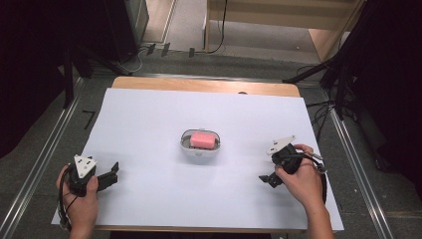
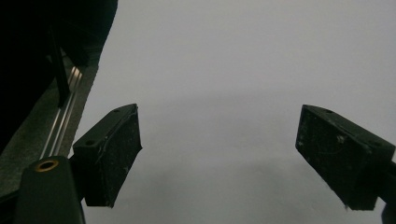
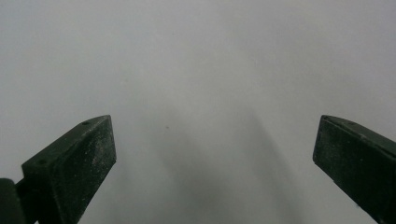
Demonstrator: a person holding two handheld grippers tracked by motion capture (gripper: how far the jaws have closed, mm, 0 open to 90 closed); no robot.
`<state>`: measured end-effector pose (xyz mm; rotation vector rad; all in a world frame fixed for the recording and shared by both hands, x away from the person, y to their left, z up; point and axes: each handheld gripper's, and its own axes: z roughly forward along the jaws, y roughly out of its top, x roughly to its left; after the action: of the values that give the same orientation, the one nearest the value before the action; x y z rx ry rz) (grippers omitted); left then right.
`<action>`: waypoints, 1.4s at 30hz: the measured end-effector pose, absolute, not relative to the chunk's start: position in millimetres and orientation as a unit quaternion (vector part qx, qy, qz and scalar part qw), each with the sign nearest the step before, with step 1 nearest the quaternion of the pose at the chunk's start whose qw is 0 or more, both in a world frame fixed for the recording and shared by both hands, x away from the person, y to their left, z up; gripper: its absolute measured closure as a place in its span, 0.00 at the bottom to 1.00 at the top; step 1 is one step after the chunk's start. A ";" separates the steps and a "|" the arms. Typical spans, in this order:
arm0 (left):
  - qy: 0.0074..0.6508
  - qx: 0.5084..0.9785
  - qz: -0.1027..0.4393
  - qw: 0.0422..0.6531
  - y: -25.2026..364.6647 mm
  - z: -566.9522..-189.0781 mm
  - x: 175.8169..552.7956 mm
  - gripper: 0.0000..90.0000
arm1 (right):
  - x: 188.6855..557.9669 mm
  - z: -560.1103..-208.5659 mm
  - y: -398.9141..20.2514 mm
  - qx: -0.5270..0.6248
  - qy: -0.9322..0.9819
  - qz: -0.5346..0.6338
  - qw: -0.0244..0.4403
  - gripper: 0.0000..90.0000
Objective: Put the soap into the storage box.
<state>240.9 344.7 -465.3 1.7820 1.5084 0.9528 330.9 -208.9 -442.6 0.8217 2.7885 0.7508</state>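
A pink block [image 1: 203, 140] lies in a small white dish [image 1: 186, 144] at the middle of the desk [image 1: 149, 114], its long axis running left to right. The left tool [image 1: 110, 177] and the right tool [image 1: 268, 179] rest near the front corners, both with jaws wide and empty. The dish sits between them, ahead of both; the right tool looks slightly nearer.

Left tool [image 1: 113, 174] and right tool [image 1: 266, 179], each hand-held, jaws spread wide, well apart.
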 end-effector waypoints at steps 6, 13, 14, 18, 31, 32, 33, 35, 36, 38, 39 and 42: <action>0.569 0.674 0.360 0.305 344.2 -465.4 240.7 0.17 | 320.6 -450.8 -226.9 0.296 0.916 0.259 0.073 0.00; 0.567 0.675 0.362 0.303 343.6 -465.7 240.8 0.17 | 308.5 -463.5 -247.1 0.320 0.900 0.285 0.082 0.00; 0.566 0.676 0.362 0.302 343.5 -465.6 240.7 0.17 | 307.0 -465.4 -249.6 0.321 0.899 0.287 0.082 0.00; 0.565 0.676 0.363 0.302 343.4 -465.7 240.7 0.17 | 299.9 -470.3 -258.9 0.332 0.891 0.297 0.084 0.00; 0.567 0.675 0.362 0.304 343.8 -465.6 240.8 0.17 | 277.0 -473.6 -288.4 0.378 0.834 0.378 0.140 0.00; 0.567 0.675 0.362 0.304 343.8 -465.7 240.8 0.17 | 275.1 -473.5 -290.9 0.383 0.828 0.382 0.148 0.00; 0.567 0.675 0.361 0.304 343.8 -465.6 240.8 0.17 | 273.2 -473.6 -293.3 0.388 0.822 0.389 0.152 0.00; 0.568 0.674 0.361 0.305 343.9 -465.6 240.8 0.17 | 269.7 -474.5 -298.2 0.397 0.812 0.399 0.157 0.00; 0.568 0.674 0.361 0.305 343.9 -465.6 240.8 0.17 | 268.0 -475.2 -300.4 0.400 0.806 0.406 0.160 0.00; 0.568 0.674 0.361 0.305 344.0 -465.5 240.8 0.17 | 264.6 -477.2 -304.6 0.406 0.795 0.420 0.163 0.00; 0.568 0.674 0.361 0.305 344.0 -465.5 240.8 0.17 | 263.4 -478.5 -306.5 0.408 0.791 0.424 0.165 0.00; 0.570 0.673 0.361 0.304 344.1 -465.5 240.9 0.17 | 260.0 -483.8 -310.3 0.417 0.778 0.439 0.168 0.00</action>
<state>240.9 344.1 -465.5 1.7813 1.5092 0.9559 260.0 -310.3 -483.8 1.1872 2.2120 1.2491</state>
